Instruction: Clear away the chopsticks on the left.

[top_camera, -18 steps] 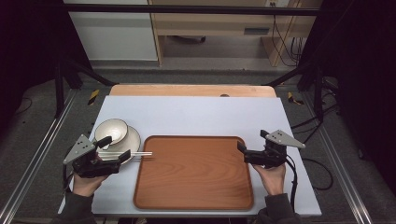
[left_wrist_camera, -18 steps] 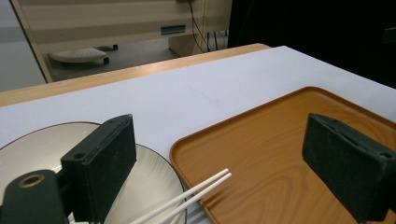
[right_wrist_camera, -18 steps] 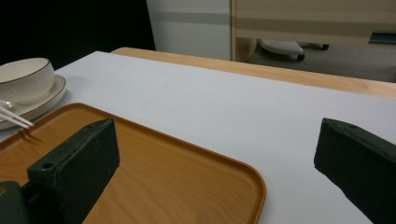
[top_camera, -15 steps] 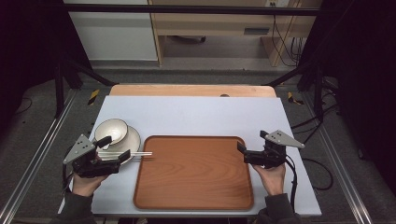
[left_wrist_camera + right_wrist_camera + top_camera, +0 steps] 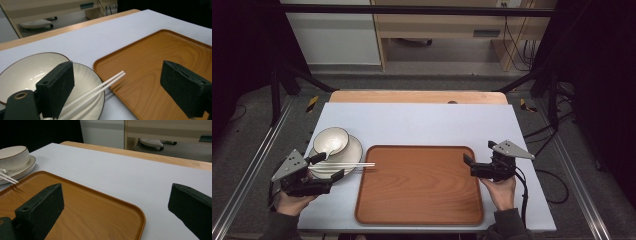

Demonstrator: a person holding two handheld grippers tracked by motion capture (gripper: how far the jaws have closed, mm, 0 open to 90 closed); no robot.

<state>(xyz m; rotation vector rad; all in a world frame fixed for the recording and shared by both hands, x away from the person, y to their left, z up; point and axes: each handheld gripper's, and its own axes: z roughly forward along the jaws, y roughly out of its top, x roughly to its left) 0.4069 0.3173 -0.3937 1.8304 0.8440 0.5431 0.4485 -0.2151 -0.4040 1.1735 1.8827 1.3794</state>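
Two white chopsticks (image 5: pixel 346 167) are lying across the plate (image 5: pixel 353 150) at the counter's (image 5: pixel 422 120) left, tips overhanging the empty wooden tray (image 5: pixel 422 190). A bowl (image 5: pixel 331 141) is sitting on the plate's far side. Both the left tongs (image 5: pixel 326 167) and right tongs (image 5: pixel 470 166) are standing open, gripping nothing.

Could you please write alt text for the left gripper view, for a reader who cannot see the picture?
The left gripper has its two black jaws open above a pair of white chopsticks, which lie across a cream plate with their tips over the edge of a brown wooden tray. A cream bowl sits on the plate, on a pale table.
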